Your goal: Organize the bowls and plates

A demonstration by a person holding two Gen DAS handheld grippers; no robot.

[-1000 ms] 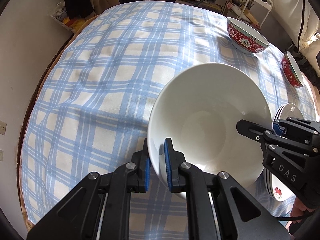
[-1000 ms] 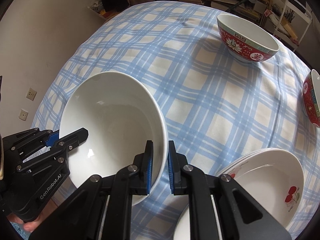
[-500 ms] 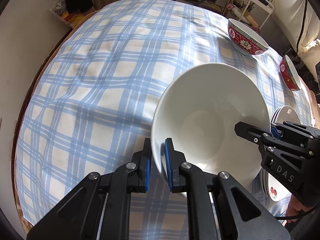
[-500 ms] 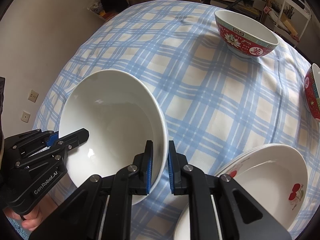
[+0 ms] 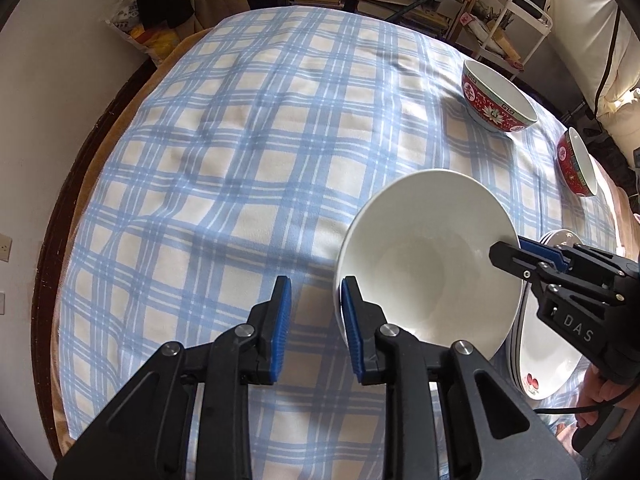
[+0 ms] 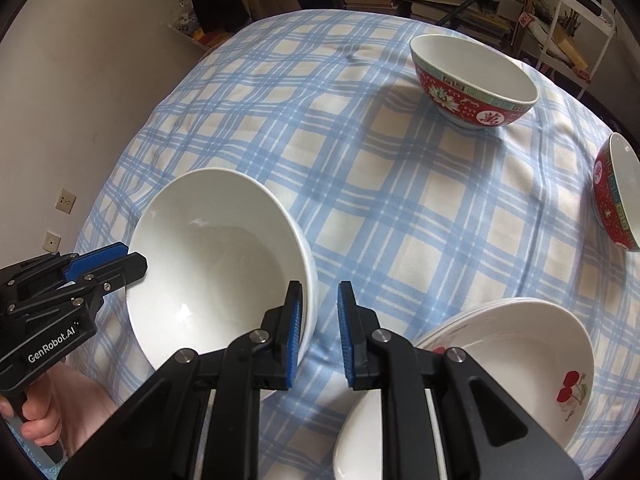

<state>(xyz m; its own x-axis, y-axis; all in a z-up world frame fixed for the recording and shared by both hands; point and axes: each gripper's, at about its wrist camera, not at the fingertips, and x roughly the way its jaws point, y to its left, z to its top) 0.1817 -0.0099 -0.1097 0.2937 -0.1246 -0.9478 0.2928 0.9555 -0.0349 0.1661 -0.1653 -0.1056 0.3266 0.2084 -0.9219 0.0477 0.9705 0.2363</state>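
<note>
A large white bowl (image 5: 432, 272) (image 6: 216, 256) sits on the blue plaid tablecloth (image 5: 248, 168) (image 6: 400, 200). My left gripper (image 5: 314, 320) is open, its jaws straddling the bowl's left rim; it also shows in the right wrist view (image 6: 116, 260). My right gripper (image 6: 318, 330) is open across the bowl's right rim; it also shows in the left wrist view (image 5: 516, 254). A stack of white cherry-print plates (image 6: 520, 344) (image 5: 556, 360) lies just right of the bowl.
Two red patterned bowls stand farther back: one upright (image 6: 472, 80) (image 5: 496, 100), one at the right table edge (image 6: 618, 196) (image 5: 576, 168). Another white dish (image 6: 360, 440) lies under my right gripper. Bookshelves and a white cart (image 5: 520, 28) stand behind the table.
Both grippers have opened and let go of the white bowl's rim. The bowl now rests on the tablecloth, and the view has pulled back slightly.
</note>
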